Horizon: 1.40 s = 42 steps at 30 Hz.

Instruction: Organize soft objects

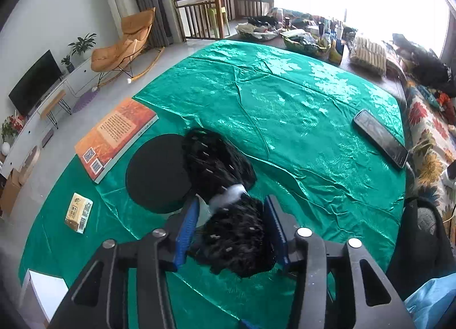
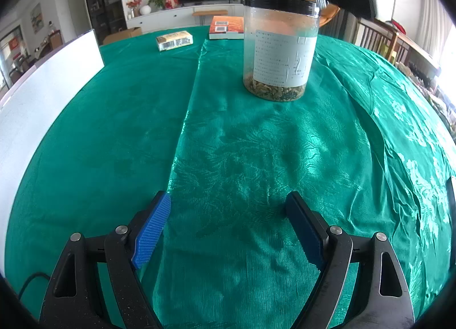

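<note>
Left wrist view: my left claw (image 1: 229, 230) squeezes fluffy black bundle (image 1: 228, 200) near its white band, held up over jar's black lid (image 1: 155, 173) so it clears.

Right wrist view: my right claw (image 2: 228, 226) wide apart, empty, low over green cloth (image 2: 242, 158). Jar (image 2: 280, 46) ahead, lid on; maybe my job to open.

Blown-out window glare, perhaps slight motion blur

Bare green cloth (image 2: 242, 158) lies open before the right gripper (image 2: 228, 226); only the jar (image 2: 280, 49) stands ahead.
</note>
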Available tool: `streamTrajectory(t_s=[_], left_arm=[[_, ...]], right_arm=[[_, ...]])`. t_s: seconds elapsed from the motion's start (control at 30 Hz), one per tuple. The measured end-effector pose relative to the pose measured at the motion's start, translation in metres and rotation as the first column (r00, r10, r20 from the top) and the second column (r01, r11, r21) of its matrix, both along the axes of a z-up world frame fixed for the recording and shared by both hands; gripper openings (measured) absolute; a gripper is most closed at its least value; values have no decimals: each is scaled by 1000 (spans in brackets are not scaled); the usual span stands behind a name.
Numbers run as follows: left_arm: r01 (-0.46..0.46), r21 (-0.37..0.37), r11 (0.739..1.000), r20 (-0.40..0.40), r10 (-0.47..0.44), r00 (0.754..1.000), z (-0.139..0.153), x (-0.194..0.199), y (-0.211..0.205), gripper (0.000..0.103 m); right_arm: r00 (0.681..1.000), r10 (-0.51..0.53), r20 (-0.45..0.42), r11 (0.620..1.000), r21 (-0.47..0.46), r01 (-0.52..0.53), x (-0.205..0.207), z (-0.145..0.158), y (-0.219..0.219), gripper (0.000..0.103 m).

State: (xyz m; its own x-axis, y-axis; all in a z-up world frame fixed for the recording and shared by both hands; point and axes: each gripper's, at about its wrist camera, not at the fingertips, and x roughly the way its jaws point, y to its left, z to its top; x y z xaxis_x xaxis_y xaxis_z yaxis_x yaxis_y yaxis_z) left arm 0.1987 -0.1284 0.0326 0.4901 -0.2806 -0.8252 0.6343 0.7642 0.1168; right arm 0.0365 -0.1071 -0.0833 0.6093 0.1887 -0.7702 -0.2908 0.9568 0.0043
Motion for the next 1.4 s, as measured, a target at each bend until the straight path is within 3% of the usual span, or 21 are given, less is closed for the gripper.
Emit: streamTrajectory(t_s=[0.07, 0.27, 0.4, 0.53, 0.63, 0.7, 0.77, 0.97, 1.07, 1.33, 1.4], left_arm=[[5, 30, 1000, 19, -5, 1000, -5, 0, -7, 78], [2, 11, 1000, 44, -3, 999, 2, -8, 3, 84], [-37, 5, 999, 75, 37, 997, 16, -3, 39, 89], [-212, -11, 977, 89, 212, 973, 34, 36, 116, 90], [-380, -42, 924, 98, 382, 919, 36, 75, 181, 90], [-447, -33, 894, 84, 449, 890, 24, 95, 210, 90], [-466, 3, 885, 58, 465, 884, 3, 111, 225, 90], [-366, 176, 914, 55, 362, 931, -67, 143, 208, 90], [-371, 213, 904, 34, 373, 927, -89, 168, 206, 90], [-531, 141, 836, -41, 541, 840, -123, 224, 238, 90], [-563, 91, 821, -78, 570, 818, -128, 231, 246, 94]], right_arm=[[1000, 0, 0, 1000, 0, 0, 0, 0, 0, 85], [1000, 0, 0, 1000, 0, 0, 0, 0, 0, 85], [1000, 0, 0, 1000, 0, 0, 0, 0, 0, 85], [1000, 0, 1, 1000, 0, 0, 0, 0, 0, 85], [1000, 0, 1, 1000, 0, 0, 0, 0, 0, 85], [1000, 0, 1, 1000, -1, 0, 0, 0, 0, 85], [1000, 0, 1, 1000, 0, 0, 0, 0, 0, 85], [1000, 1, 1, 1000, 0, -1, 0, 0, -1, 85], [1000, 1, 1, 1000, 0, -1, 0, 0, -1, 85], [1000, 1, 0, 1000, 0, -1, 0, 0, 0, 86], [1000, 1, 0, 1000, 0, -1, 0, 0, 0, 86]])
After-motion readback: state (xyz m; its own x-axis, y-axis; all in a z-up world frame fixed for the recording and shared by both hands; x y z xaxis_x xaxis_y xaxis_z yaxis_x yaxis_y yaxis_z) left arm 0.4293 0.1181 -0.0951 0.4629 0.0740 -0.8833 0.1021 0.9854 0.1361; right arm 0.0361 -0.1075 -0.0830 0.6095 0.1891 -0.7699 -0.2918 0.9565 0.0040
